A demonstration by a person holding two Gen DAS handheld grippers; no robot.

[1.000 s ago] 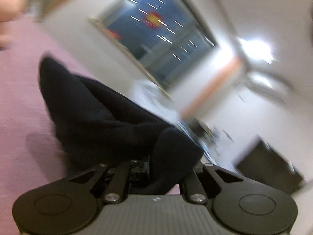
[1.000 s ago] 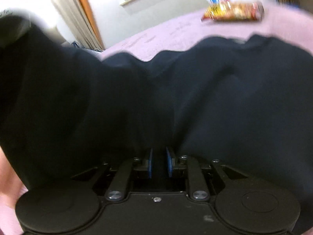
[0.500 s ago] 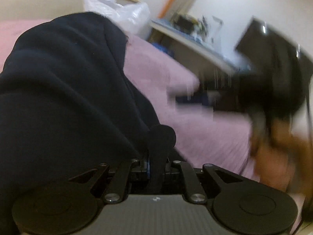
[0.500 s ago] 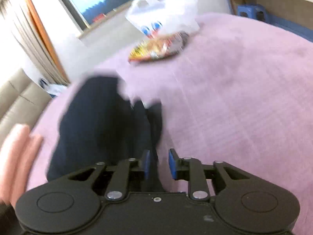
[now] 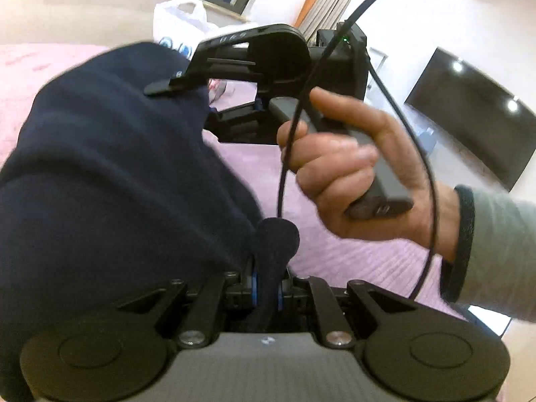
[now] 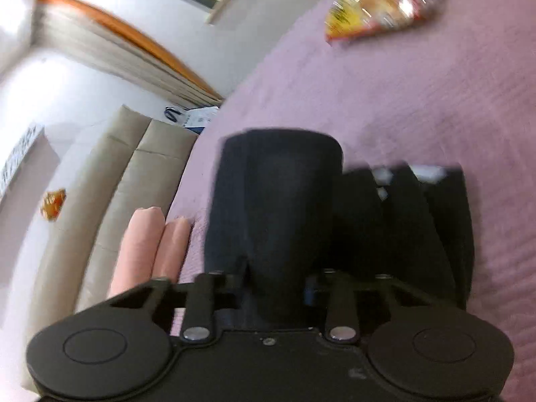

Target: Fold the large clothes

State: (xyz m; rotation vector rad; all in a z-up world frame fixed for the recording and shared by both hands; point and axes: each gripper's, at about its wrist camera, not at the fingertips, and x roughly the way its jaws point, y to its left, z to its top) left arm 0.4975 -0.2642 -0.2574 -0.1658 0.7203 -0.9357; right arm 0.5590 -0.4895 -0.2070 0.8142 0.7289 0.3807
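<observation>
A dark navy garment hangs bunched over the pink bedspread. My left gripper is shut on a fold of it, with cloth bulging out between the blue pads. In the left wrist view the other gripper, held in a hand, sits above and to the right with its jaw over the garment's top edge. In the blurred right wrist view my right gripper has the navy garment between its fingers; its jaws stand wider apart there, and the cloth hides the pads.
A white plastic bag and a yellow and red snack packet lie at the far side of the bed. A beige sofa stands left of the bed. A dark TV screen hangs on the right wall. A black cable loops past the hand.
Both cameras have swung. The right hand and its gripper have come in close to the left gripper over the garment. The right jaws look wider than before.
</observation>
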